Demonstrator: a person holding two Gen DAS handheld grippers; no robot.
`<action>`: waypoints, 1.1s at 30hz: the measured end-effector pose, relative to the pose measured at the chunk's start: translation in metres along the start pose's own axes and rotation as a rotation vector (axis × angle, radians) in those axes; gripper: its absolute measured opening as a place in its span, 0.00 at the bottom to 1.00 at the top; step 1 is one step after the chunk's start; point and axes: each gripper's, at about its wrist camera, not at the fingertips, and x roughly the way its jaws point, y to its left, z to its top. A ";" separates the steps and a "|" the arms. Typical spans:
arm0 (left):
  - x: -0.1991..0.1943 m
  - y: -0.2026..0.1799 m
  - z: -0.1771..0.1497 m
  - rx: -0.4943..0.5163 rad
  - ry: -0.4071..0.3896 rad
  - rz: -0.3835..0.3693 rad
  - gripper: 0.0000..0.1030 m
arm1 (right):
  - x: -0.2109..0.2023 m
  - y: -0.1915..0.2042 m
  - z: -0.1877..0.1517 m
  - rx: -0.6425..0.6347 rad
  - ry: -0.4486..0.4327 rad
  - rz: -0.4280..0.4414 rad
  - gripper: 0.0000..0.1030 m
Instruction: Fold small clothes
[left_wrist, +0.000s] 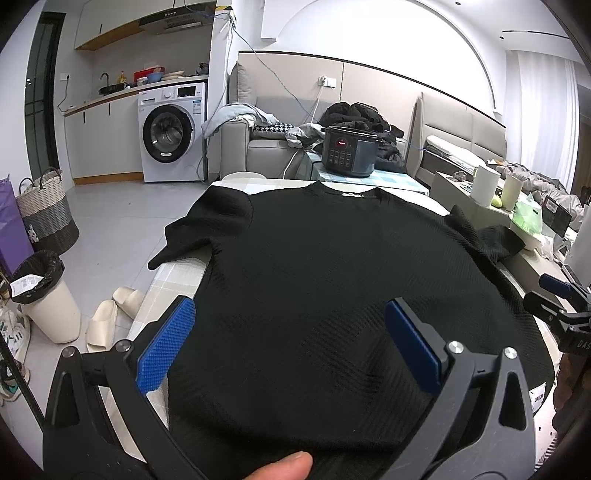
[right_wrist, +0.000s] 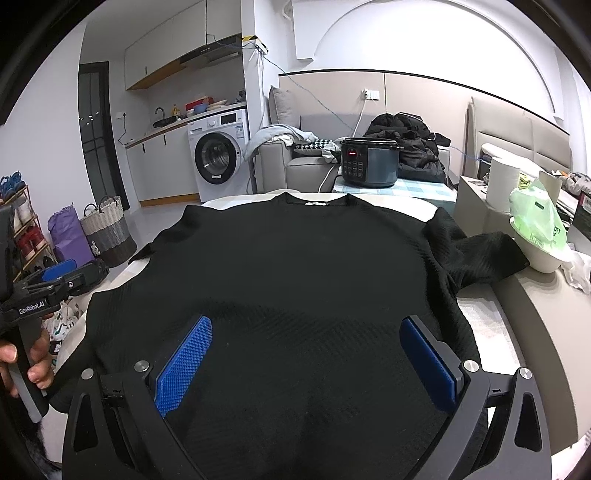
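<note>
A black knit top (left_wrist: 332, 266) lies spread flat on the desk (left_wrist: 177, 273), neckline at the far edge, hem at the near edge, both short sleeves still out to the sides, so the folding looks to be at its very start. The left hand-held gripper (left_wrist: 290, 332) hovers over the near left part of the hem with its blue pads wide apart and nothing between them; the right hand-held gripper (right_wrist: 306, 354) sits over the near right part, likewise spread and empty. From the right wrist view the person's hand (right_wrist: 26, 365) shows on the left tool's handle. The likely next move is a first fold: either bringing a sleeve and side panel inward, or pinching the hem at two corners and carrying it toward the collar. Either way each tool must come down onto a cloth edge and close on a single layer without dragging the ribbed fabric into wrinkles. The left sleeve (left_wrist: 192, 236) hangs partly over the desk's left edge, and the right sleeve (right_wrist: 480, 254) lies crumpled against a white bowl with a green bag (right_wrist: 535, 229), which crowds that side. Beyond the collar stands an electric cooker (left_wrist: 347, 151), well apart from the top; paper rolls (right_wrist: 502, 184) stand far right.
</note>
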 end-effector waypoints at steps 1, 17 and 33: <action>0.000 0.000 0.000 0.000 0.000 0.001 0.99 | 0.001 0.000 0.000 0.000 0.001 0.000 1.00; -0.004 0.002 -0.007 0.006 0.021 -0.011 0.99 | 0.003 -0.001 -0.006 0.005 0.014 -0.007 1.00; 0.009 -0.007 -0.006 0.035 0.060 -0.001 0.99 | 0.006 -0.010 -0.009 0.021 0.024 -0.016 1.00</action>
